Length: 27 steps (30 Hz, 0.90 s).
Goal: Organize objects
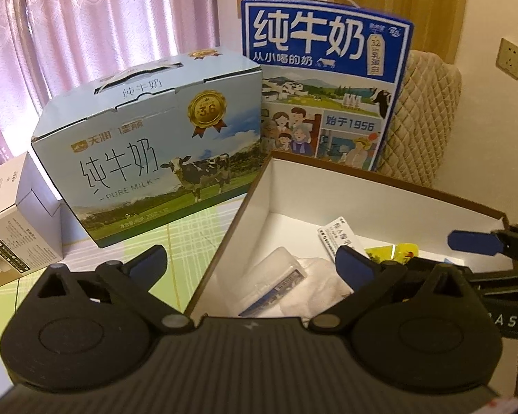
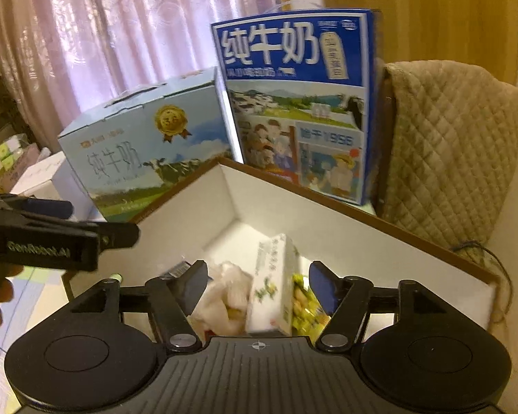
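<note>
An open white box with a brown rim (image 1: 286, 186) (image 2: 362, 214) holds several items: a clear plastic case with a blue label (image 1: 276, 283), a white crumpled bag (image 1: 324, 283) (image 2: 224, 293), a small white and green carton (image 2: 274, 293) (image 1: 338, 238), and a yellow packet (image 1: 397, 252) (image 2: 304, 307). My left gripper (image 1: 250, 258) is open and empty over the box's near left edge. My right gripper (image 2: 257, 276) is open, with the carton standing between its fingers, apart from both pads. The right gripper's finger also shows in the left wrist view (image 1: 476, 241).
A light blue milk case (image 1: 148, 151) (image 2: 148, 145) and a tall dark blue milk case (image 1: 324, 79) (image 2: 300, 103) stand behind the box. A white appliance box (image 1: 13, 217) sits at left. A quilted chair back (image 2: 449, 151) is at right. Pink curtains hang behind.
</note>
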{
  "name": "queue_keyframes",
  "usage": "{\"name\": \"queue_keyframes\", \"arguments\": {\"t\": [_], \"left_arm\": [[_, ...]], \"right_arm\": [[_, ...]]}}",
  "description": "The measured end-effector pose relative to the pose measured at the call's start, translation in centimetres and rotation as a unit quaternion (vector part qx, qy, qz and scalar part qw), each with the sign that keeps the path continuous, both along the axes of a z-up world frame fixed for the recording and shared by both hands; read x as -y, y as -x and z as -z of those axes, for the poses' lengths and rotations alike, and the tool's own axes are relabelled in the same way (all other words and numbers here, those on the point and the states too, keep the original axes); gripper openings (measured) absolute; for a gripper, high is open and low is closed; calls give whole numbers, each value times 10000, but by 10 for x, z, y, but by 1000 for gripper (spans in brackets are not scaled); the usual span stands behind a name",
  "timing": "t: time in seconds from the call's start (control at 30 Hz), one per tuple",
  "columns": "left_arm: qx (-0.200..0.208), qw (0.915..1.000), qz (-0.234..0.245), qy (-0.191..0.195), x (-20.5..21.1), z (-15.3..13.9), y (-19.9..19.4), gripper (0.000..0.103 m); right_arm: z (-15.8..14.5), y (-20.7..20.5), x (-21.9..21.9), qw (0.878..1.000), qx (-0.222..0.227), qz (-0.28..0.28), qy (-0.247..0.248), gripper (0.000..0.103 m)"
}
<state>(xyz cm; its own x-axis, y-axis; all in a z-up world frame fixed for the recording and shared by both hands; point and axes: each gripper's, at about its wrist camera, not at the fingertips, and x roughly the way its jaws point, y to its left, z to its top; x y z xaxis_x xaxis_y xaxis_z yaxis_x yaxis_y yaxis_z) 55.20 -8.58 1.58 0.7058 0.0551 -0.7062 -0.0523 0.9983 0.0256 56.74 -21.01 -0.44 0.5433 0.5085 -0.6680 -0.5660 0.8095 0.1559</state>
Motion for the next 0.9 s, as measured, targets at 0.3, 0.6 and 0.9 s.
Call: {"name": "queue_keyframes", "arguments": {"t": [0.3, 0.6, 0.9], "left_arm": [[64, 9996, 113, -255, 20, -17, 32, 102], [52, 9998, 118, -153, 40, -32, 81, 102], [33, 9999, -61, -82, 52, -40, 139, 102]], "right_arm": [[-6, 34, 33, 9984, 125, 464, 308, 68], [-10, 77, 61, 9991, 37, 398, 110, 68], [-12, 125, 80, 9996, -126, 206, 114, 68]]}}
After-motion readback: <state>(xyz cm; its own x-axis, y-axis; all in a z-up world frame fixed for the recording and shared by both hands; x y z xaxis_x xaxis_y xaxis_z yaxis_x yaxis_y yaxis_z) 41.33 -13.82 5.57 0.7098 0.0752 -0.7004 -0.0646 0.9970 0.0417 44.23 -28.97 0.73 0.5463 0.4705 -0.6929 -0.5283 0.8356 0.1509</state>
